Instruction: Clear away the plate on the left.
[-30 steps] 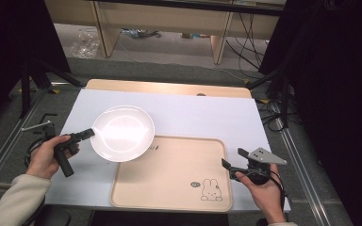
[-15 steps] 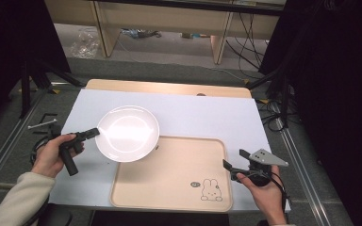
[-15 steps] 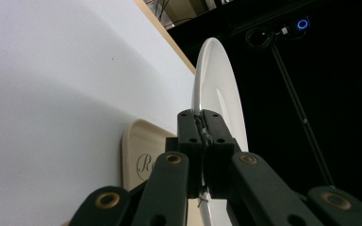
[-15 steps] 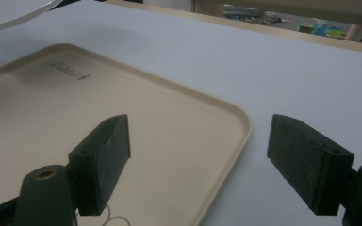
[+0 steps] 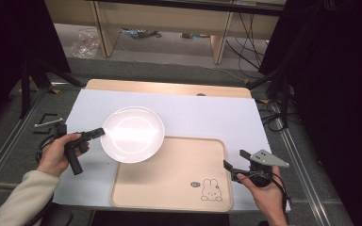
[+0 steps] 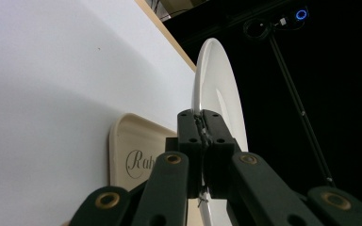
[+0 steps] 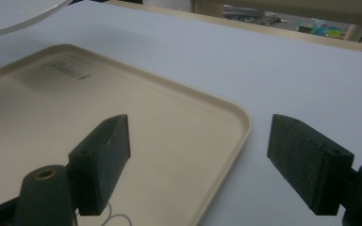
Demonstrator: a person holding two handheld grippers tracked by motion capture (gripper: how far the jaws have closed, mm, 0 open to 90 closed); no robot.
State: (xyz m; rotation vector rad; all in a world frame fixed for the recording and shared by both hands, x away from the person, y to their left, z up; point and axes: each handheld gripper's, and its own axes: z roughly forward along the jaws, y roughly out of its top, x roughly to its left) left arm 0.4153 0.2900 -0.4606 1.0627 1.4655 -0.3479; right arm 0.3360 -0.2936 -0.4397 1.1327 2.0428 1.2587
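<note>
A white plate (image 5: 132, 133) hangs in the air over the tray's far left corner, held by its left rim. My left gripper (image 5: 100, 132) is shut on that rim; in the left gripper view the jaws pinch the plate (image 6: 217, 94) edge-on. The beige tray (image 5: 169, 183) with a rabbit print lies on the white table near the front edge. My right gripper (image 5: 235, 165) is open beside the tray's right edge, with nothing between its fingers (image 7: 101, 162); the tray's corner (image 7: 207, 122) lies below them.
A white mat (image 5: 207, 117) covers the wooden table. Cables and black stands (image 5: 273, 80) crowd the floor to the right, and tools (image 5: 47, 123) lie off the table's left side. Shelving (image 5: 160, 19) stands beyond the table.
My left gripper has carried the plate to the right, so it now overhangs the tray's far left corner. The right gripper has barely moved.
</note>
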